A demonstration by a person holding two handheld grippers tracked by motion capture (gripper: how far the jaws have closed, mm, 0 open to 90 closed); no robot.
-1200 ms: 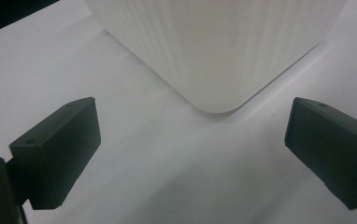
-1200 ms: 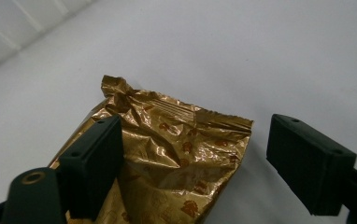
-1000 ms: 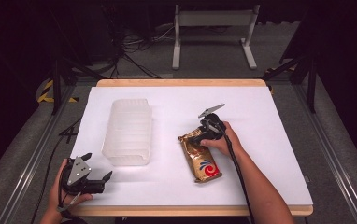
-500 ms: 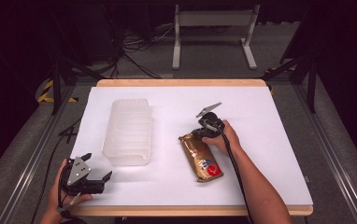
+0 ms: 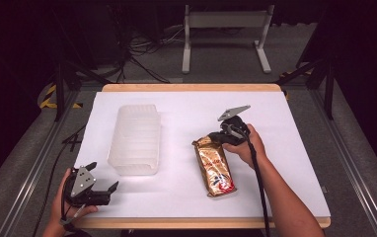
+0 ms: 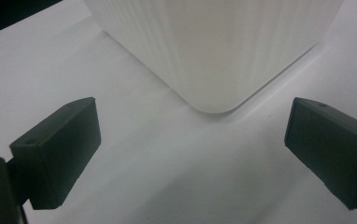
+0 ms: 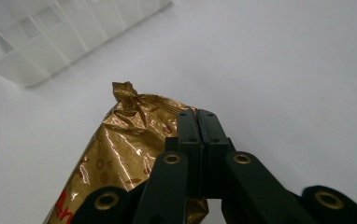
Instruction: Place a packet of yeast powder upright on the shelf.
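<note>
A rectangular table (image 5: pixel 295 148) with a pale wooden edge and a white sheet over its top fills the middle of the high view. Left of centre, a translucent white ribbed plastic container (image 5: pixel 134 139) sits on the sheet. Right of centre, a shiny gold foil packet with red print (image 5: pixel 214 166) lies lengthwise, its lower end resting on the white surface.

- R gripper (image 5: pixel 219 138): jaws pressed together, just closed; forearm comes in from bottom right, wrist raised.
- L gripper (image 5: pixel 108 190): jaws wide apart, low at near-left, held in L hand (image 5: pixel 64 197).
</note>
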